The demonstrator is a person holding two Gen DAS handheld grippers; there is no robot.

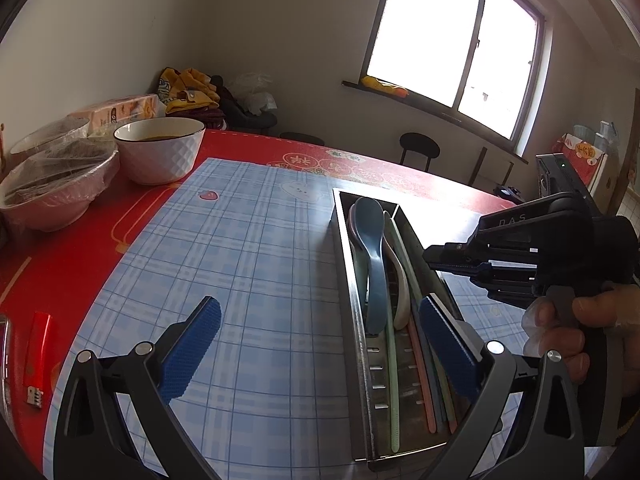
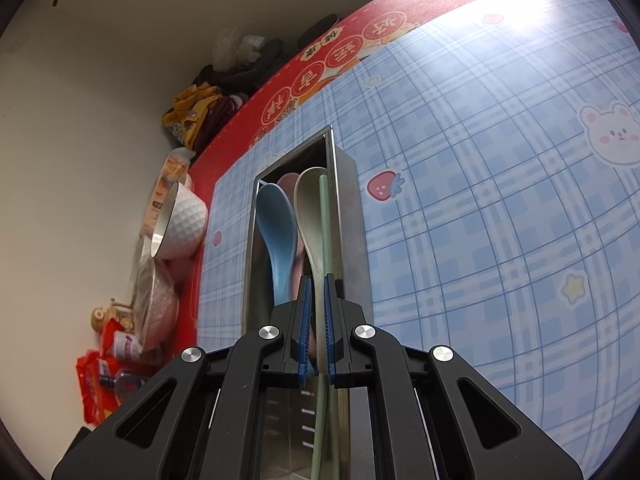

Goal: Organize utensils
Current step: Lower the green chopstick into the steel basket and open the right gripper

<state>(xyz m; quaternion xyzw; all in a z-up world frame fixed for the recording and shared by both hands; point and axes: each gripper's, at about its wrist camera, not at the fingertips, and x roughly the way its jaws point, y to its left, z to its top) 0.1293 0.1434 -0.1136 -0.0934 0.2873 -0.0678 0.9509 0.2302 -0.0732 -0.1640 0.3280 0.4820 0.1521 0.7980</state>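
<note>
Left and right wrist views, tabletop. I see a stainless steel utensil holder lying on its side on the blue plaid mat, which covers part of the red tablecloth. Inside the holder lie a blue spoon, a pink spoon, a beige spoon and a bundle of pastel chopsticks.

My right gripper reaches over the holder; its blue pads are drawn close together about the beige spoon's handle, and I cannot tell whether they actually press it. A pale green chopstick runs along the holder's right wall.

My left gripper hangs wide apart and holds nothing; its right finger overlaps the holder, its left finger stands over bare mat.

A wide stretch of mat lies open left of the holder. A white faceted bowl and film-wrapped bowls crowd the far left table edge; a red lighter lies just off the mat's near-left edge.
</note>
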